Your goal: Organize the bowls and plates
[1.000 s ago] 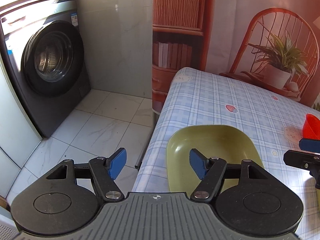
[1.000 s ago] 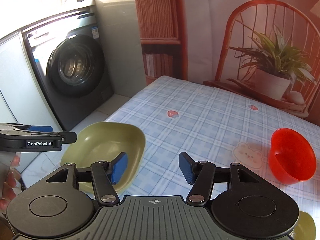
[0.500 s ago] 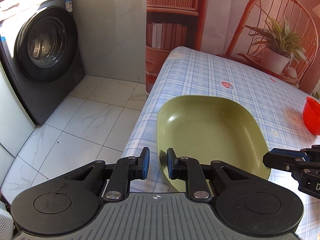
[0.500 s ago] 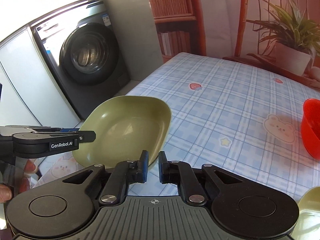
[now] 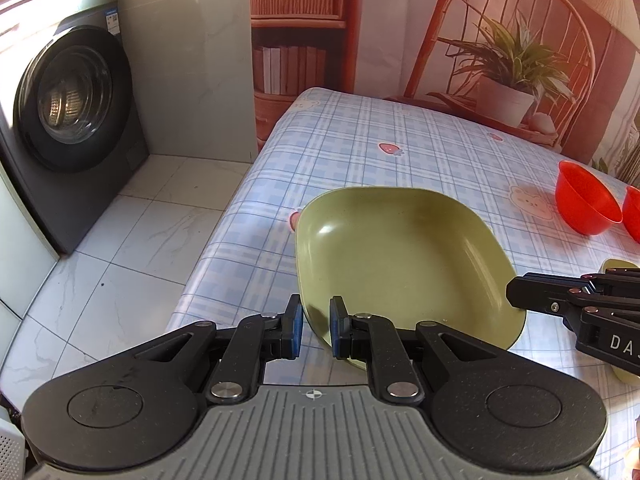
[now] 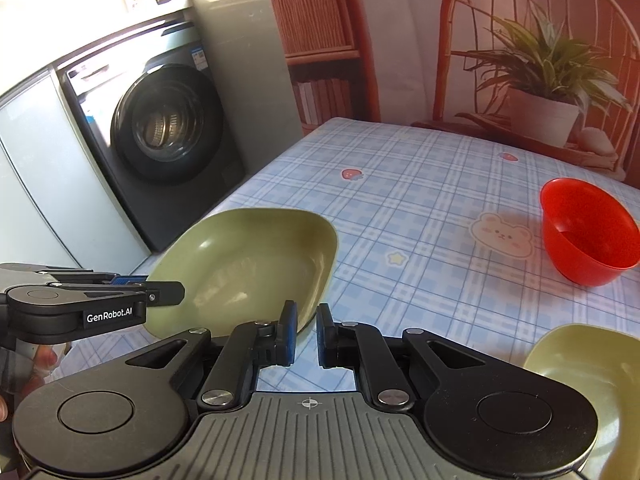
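Green plate (image 5: 400, 256) sits at the worktop (image 5: 400, 140) left edge. Left gripper (image 5: 314, 330) pinches its near rim; right gripper (image 6: 307, 334) pinches the near right rim. Risk: thin rim grips slip, or uneven lift tilts the plate off the edge

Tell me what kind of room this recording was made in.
Likely a home laundry or utility corner used for dining: a front-loading washing machine on a tiled floor, beside a table with a checked cloth holding a green plate.
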Tool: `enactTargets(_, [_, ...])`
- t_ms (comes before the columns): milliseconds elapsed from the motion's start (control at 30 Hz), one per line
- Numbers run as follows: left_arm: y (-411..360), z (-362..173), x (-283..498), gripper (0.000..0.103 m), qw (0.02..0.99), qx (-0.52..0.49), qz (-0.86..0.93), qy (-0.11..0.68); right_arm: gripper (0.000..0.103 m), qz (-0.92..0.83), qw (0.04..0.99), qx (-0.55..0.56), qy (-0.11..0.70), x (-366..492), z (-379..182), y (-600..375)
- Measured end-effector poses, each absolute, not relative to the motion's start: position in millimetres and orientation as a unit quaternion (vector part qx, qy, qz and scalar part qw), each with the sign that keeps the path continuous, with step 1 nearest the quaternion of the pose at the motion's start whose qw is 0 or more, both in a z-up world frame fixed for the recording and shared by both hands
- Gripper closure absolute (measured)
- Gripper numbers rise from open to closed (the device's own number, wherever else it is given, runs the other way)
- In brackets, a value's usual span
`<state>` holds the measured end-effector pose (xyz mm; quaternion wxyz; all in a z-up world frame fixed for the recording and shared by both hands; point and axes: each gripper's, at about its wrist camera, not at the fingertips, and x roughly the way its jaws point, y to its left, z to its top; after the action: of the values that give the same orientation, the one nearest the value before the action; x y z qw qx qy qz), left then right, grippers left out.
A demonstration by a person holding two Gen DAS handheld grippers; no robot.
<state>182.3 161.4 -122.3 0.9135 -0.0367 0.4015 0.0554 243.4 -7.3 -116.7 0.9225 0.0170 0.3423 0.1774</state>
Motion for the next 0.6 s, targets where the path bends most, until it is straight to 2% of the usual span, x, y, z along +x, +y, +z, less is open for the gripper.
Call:
enactTargets(200, [133,-110,181,0.088,0.92,-0.057,0.051,0.385,0.094,0.159,0.933,0.03,0.32,224,-104,-40])
enactTargets(600, [39,-92,174,0.087,0.93,-0.029,-0.031,0.366,0.094,0.091,0.955,0.057,0.277,169,-83,-139])
